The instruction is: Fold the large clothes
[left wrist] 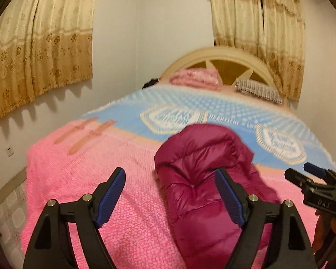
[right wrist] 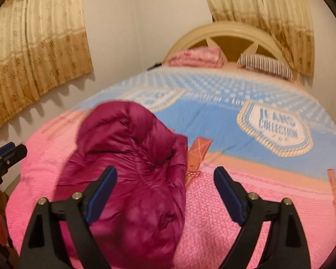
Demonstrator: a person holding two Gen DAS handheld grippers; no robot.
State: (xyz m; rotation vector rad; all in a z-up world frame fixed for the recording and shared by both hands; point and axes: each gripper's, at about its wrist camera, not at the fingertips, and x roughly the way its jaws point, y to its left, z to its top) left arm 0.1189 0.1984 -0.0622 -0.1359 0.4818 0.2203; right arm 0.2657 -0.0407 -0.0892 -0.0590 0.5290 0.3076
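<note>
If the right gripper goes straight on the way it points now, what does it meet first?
Probably the right edge of the magenta puffer jacket or the pink bedspread beside it; depth is unclear. The right gripper has open, empty jaws.

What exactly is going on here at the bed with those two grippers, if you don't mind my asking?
A person is folding a magenta puffer jacket on a bed covered by a pink and blue blanket, using a handheld gripper in each hand. Right now the left gripper and the right gripper are both open and empty above the jacket, which lies bundled on the blanket's pink end.
</note>
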